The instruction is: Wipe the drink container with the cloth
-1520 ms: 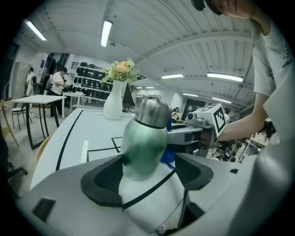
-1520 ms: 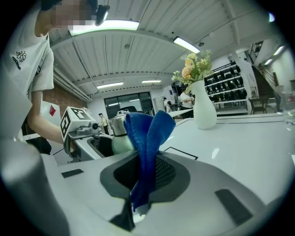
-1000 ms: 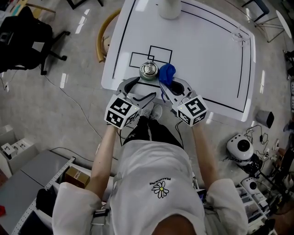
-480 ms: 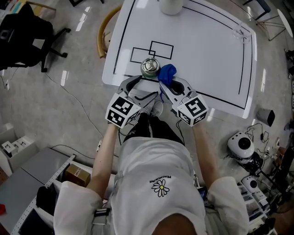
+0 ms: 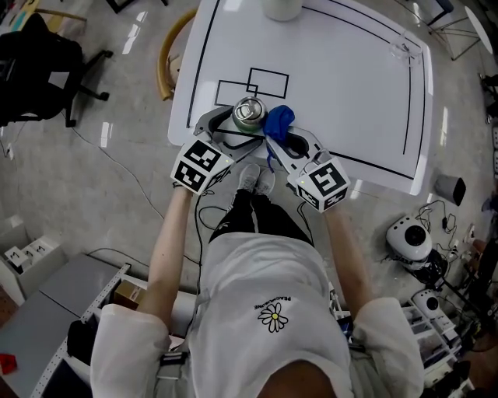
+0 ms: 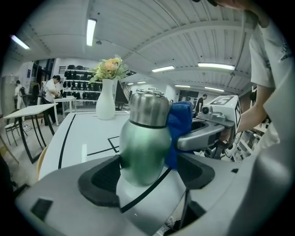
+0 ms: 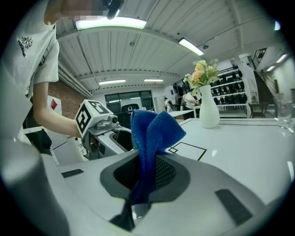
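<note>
A green drink bottle [image 5: 249,114] with a steel top stands near the front edge of the white table [image 5: 350,78]. My left gripper [image 5: 233,130] reaches around it. Its jaws are opening, with the bottle [image 6: 145,147] between them, close to the left pad and apart from the right one. My right gripper [image 5: 274,141] is shut on a blue cloth [image 5: 278,120]. The cloth [image 6: 182,124] rests against the bottle's right side. In the right gripper view the cloth [image 7: 152,133] stands up from between the pads and hides the bottle.
A white vase [image 5: 282,8] with flowers stands at the table's far edge and a clear glass [image 5: 402,53] at the far right corner. Black rectangles are marked on the table beyond the bottle. A black office chair [image 5: 39,62] and a wooden chair [image 5: 167,62] stand to the left.
My left gripper has moved forward from the table's edge, and its jaws now flank the bottle. The right gripper and cloth have stayed beside the bottle.
</note>
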The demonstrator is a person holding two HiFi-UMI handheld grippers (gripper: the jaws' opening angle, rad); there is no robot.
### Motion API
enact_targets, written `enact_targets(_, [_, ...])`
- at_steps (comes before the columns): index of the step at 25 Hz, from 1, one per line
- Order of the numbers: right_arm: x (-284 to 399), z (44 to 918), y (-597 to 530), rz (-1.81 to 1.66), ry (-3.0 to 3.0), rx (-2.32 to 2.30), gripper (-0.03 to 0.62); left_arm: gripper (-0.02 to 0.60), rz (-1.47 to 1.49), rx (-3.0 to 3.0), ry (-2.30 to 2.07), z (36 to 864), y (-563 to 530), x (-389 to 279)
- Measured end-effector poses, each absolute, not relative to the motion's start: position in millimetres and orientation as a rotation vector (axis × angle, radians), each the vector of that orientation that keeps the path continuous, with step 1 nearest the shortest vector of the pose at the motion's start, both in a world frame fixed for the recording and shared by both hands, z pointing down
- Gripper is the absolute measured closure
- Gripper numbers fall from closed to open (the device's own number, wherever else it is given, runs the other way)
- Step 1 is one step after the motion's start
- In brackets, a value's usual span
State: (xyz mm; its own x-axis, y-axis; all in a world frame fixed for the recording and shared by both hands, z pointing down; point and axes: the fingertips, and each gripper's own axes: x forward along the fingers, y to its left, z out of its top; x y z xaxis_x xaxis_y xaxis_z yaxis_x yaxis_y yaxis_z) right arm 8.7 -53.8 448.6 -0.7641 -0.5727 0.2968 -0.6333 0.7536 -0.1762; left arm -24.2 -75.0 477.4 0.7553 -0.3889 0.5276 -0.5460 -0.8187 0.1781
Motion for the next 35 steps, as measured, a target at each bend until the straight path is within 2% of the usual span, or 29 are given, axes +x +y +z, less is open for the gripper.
enact_targets(13, [28, 449, -86, 0.251, -2.659, 0.981, 0.551, 0.209, 0.624, 2.581, -0.753, 476, -57, -16])
enact_targets(35, [38, 453, -70, 0.375, -2.601, 1.173, 0.551, 0.209, 0.677, 2.563, -0.791, 475, -48, -6])
